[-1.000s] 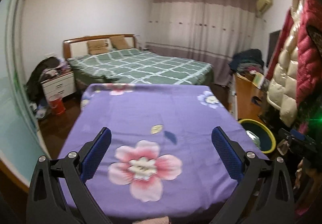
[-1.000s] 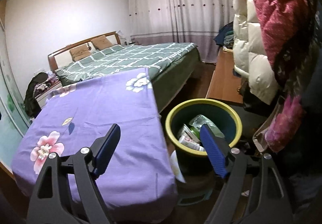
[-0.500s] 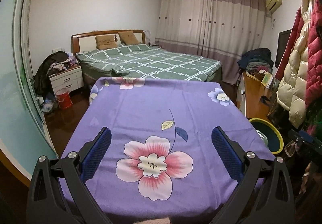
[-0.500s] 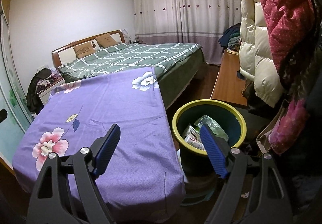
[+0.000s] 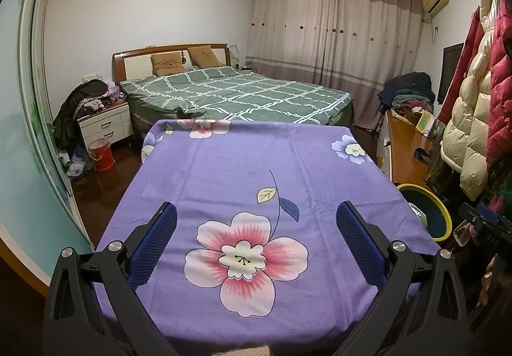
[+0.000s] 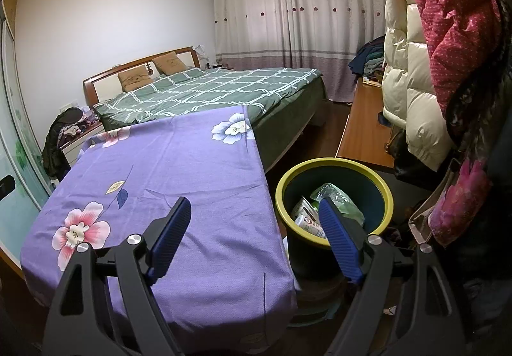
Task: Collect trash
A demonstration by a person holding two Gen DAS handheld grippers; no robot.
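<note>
You are facing a white-walled bedroom: bed [image 5: 243, 93] with green checked cover, drawn curtains [image 5: 332, 32], bedside cabinet [image 5: 107, 125], dark wooden floor [image 5: 102, 183], purple flowered cloth [image 5: 256, 196] foremost.

A purple floral cloth [image 5: 243, 170] covers the table before a green checked bed [image 5: 236, 93] and drawn curtains [image 5: 332, 32].

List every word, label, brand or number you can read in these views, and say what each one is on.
"DAS": white letters on the black device at the right edge of the left wrist view; possibly part of a longer word.
Printed labels on the packaging inside the yellow-rimmed trash bin: too small and blurred to read.
Booklet on the wooden desk: unreadable.
Nothing else legible.
</note>
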